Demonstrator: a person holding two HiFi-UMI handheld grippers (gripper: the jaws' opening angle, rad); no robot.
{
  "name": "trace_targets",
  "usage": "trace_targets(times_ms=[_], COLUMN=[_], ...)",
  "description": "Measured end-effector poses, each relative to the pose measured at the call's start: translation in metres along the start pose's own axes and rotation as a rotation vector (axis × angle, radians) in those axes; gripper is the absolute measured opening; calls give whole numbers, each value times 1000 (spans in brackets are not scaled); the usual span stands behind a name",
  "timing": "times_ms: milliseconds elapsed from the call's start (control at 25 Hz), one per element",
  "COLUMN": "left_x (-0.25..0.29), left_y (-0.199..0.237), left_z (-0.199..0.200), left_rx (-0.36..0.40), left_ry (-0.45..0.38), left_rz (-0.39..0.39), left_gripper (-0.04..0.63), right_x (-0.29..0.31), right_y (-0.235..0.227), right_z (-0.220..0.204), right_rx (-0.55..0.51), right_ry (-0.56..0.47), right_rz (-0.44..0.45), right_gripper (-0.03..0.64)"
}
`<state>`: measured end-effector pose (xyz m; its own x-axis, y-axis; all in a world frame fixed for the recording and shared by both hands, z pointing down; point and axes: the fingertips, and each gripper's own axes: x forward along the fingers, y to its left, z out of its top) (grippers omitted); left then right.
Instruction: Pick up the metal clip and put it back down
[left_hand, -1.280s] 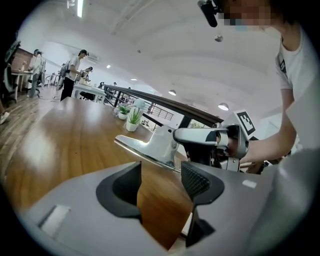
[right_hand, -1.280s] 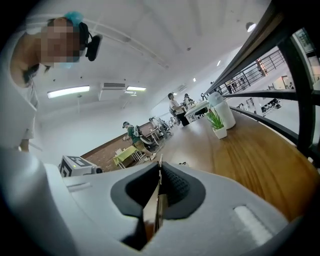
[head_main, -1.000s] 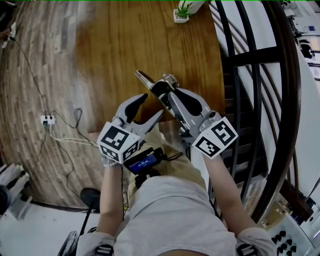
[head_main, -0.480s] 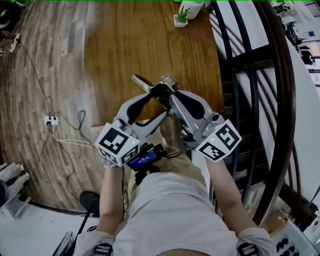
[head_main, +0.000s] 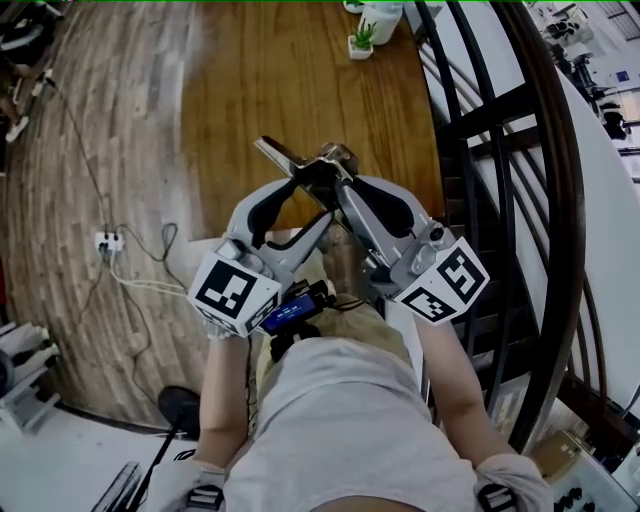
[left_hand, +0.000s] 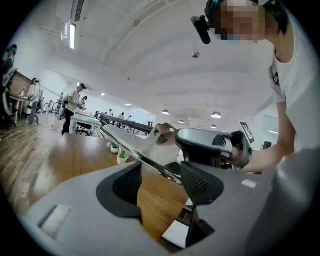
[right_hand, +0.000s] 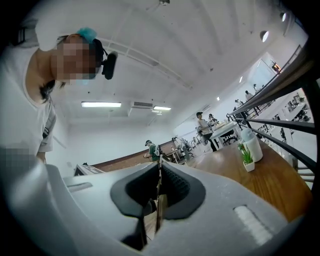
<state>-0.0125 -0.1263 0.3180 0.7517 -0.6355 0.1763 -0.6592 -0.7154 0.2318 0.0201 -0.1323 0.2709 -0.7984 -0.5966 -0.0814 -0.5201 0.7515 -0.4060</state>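
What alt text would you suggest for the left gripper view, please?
The right claw holds a shiny metal clip aloft, slanting across the gap at the left claw's tips; those jaws stand wide, have just been closing a little, and neither pad presses the clip. Below lies a wooden table with a small potted plant.

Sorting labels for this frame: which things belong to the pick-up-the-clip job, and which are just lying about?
Job: metal clip, clamped in the shut right tool; left tool, jaws just closing a little, clip between them unclamped; wooden table.
Lying about: potted plant; white bottle; power strip and cables on the floor.
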Motion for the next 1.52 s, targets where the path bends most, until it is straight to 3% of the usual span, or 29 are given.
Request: trace_targets(times_ms=[280, 640, 1520], left_x=[-5, -12, -14], left_y=[-12, -25, -25], left_z=[16, 33, 27], left_rx=[48, 102, 86], left_ry=[-36, -66, -67], left_rz=[15, 24, 11], left_gripper=[250, 250, 250], right_x=[-10, -19, -21], right_y=[15, 27, 30], right_z=[13, 26, 21], right_rx=[-74, -94, -88], right_ry=[-1, -48, -32], right_rz=[41, 58, 37], right_gripper=[18, 18, 18])
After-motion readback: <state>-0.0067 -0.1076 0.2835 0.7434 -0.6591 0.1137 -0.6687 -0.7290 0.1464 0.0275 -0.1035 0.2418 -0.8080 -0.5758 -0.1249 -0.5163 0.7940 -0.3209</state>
